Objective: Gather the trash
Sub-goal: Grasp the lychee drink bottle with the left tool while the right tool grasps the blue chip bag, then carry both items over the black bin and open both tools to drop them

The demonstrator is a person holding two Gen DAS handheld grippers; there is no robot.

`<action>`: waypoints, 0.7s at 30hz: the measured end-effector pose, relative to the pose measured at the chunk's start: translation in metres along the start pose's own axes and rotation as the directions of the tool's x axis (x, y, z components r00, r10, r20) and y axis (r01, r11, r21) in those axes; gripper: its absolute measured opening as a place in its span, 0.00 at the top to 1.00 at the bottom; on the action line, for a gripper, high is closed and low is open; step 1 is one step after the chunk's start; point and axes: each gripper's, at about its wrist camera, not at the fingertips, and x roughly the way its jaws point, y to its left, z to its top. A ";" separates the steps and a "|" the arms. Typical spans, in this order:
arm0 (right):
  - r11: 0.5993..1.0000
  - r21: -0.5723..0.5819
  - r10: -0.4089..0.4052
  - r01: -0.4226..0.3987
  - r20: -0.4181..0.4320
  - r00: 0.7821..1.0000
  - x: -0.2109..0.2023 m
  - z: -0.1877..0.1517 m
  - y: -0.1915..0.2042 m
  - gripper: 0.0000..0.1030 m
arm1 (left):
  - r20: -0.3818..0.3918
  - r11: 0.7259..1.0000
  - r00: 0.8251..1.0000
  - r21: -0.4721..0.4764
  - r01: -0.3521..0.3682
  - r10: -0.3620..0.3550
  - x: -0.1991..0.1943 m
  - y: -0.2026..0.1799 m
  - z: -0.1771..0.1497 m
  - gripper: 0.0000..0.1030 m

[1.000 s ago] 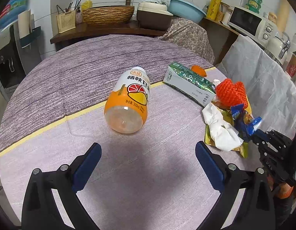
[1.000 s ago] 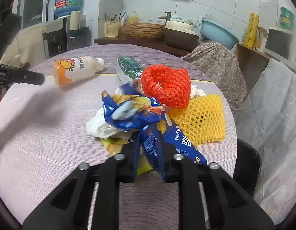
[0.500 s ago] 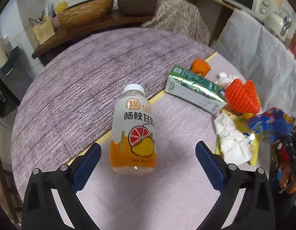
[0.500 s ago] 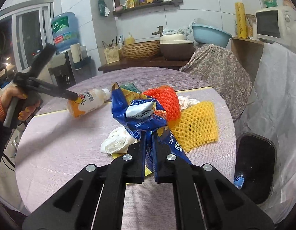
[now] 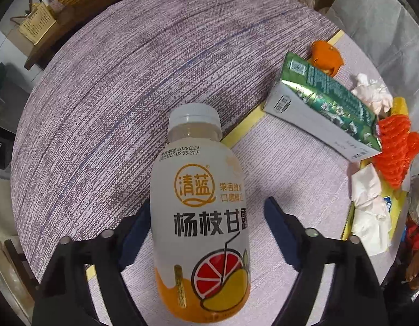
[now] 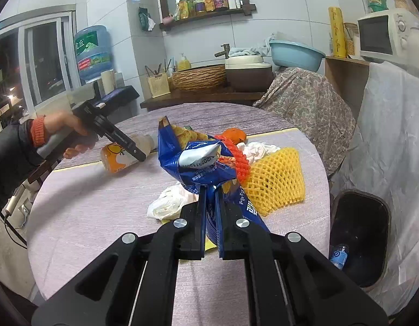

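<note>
While the round bench carries the trash, a black bin stands beside it at 4 o'clock in the right wrist view. Left gripper: jaws open w/ the juice bottle lying between them, cap toward 12. Right gripper: jaws clamped on the blue snack wrapper, lifted above the bench.

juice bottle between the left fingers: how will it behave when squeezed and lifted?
The bottle lies on its side on the tablecloth, round, so it may roll if nudged. The smooth label could slip between the left gripper fingers. It looks mostly empty, so probably light.
</note>
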 end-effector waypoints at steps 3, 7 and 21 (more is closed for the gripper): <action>1.000 0.005 0.008 -0.008 -0.002 1.000 0.001 0.000 0.000 0.93 | 0.001 1.000 1.000 0.003 -0.010 0.010 0.003 0.002 -0.003 0.39; 0.999 0.022 0.035 -0.035 0.001 0.999 0.002 0.001 -0.003 0.93 | 0.028 0.999 0.999 -0.017 0.035 -0.035 0.003 0.010 -0.012 0.40; 0.991 0.089 0.094 -0.095 0.025 0.995 -0.001 -0.003 -0.010 0.93 | 0.334 0.980 0.928 -0.051 0.191 -0.164 -0.047 0.009 -0.081 0.41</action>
